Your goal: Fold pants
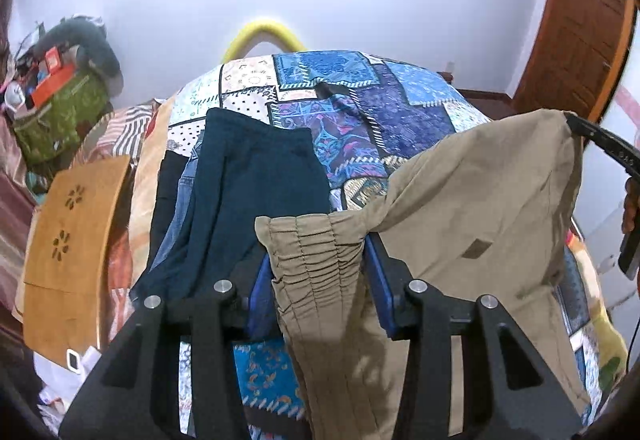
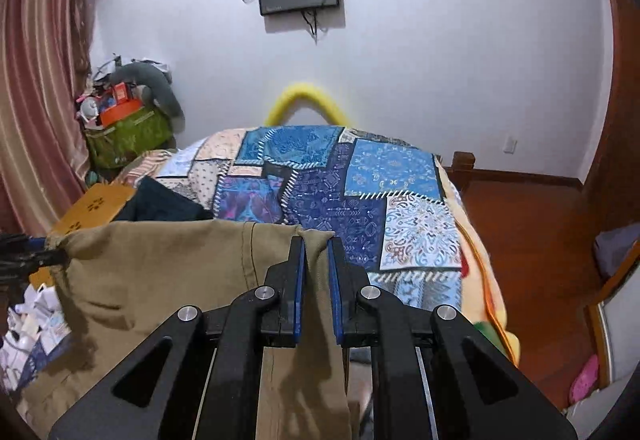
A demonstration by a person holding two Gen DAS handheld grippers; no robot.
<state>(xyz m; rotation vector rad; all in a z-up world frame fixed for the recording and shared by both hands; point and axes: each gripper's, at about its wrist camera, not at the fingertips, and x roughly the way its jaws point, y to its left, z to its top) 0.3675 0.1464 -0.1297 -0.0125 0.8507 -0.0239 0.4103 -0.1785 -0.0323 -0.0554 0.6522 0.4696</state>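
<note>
Two claws, left claw (image 1: 320, 276) and right claw (image 2: 317, 280), grip one khaki pants (image 1: 472, 200).

Both wrist views are evenly and fairly brightly lit by diffuse indoor light, with no hard glare on the white wall (image 2: 440, 60). Soft shadows fall on the khaki pants (image 1: 472, 200) below the gripper fingers. Fisheye distortion bows the bed (image 2: 360, 176) and door frame (image 1: 580, 40), dark vignetting rims each frame, and detail softens toward the edges.
</note>
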